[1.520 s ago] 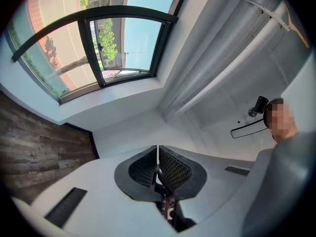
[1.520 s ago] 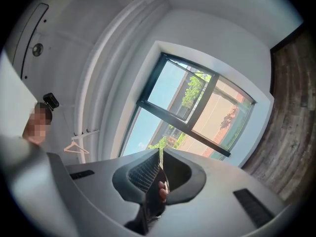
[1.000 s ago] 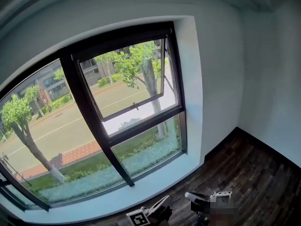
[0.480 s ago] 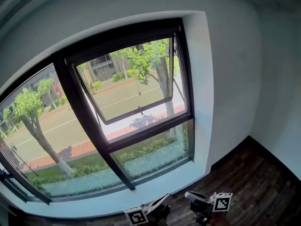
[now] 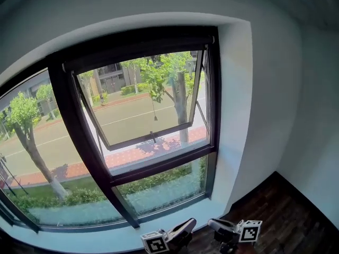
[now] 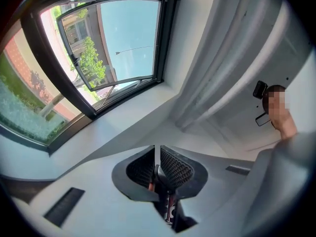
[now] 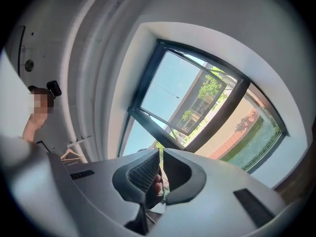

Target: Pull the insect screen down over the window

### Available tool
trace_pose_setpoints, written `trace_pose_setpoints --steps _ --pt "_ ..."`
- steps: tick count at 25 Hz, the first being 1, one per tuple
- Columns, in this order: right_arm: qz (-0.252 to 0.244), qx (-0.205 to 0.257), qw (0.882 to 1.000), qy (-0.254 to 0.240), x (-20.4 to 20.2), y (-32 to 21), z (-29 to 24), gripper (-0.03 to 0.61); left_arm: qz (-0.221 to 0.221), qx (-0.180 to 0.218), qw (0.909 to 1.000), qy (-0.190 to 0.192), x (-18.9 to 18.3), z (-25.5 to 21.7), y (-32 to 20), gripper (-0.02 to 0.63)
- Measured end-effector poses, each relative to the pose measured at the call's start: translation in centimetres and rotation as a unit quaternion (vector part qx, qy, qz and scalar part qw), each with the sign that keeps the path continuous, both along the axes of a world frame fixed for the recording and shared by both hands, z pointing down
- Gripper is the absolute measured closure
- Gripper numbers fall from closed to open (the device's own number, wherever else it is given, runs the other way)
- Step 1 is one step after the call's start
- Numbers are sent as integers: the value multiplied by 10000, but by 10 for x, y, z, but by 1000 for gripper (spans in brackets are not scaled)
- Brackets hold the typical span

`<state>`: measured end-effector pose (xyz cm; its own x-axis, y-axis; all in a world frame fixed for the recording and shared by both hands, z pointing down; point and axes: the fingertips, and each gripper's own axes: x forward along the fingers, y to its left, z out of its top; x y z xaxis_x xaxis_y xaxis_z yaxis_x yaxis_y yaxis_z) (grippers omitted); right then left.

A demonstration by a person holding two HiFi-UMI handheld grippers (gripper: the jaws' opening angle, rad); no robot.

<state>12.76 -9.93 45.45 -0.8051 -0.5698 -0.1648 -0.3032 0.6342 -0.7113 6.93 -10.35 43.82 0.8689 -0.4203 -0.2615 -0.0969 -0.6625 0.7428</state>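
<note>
insect screen: judged light, limp mesh, rolled at window (image 5: 159, 164) top edge | grip: hanging cord (image 5: 155, 118) | left gripper (image 6: 157, 158), right gripper (image 7: 161, 165): jaws closed, empty

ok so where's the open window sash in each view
Head view: the open window sash is at centre, tilted outward.
Left gripper view: upper left.
Right gripper view: just right of centre.
Shared landmark: the thick dark mullion next to the sash.
</note>
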Motion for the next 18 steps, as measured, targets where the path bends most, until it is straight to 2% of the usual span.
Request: trace_pose_setpoints --steps 6,10,13,18 --pt "-151 379 9979 504 -26 -96 -45 571 -111 325 9989 311 -29 -45 -94 572" --pt "-256 539 9968 527 -51 -162 -82 571 -321 361 9977 482 -54 -75 -160 572" --pt "-375 609 9963 471 -71 -192 -94 571 -481 261 9977 395 -71 -76 -193 572" --pt "-672 379 9968 203 -89 -229 -84 571 -747 169 9968 218 -89 -73 -226 572"
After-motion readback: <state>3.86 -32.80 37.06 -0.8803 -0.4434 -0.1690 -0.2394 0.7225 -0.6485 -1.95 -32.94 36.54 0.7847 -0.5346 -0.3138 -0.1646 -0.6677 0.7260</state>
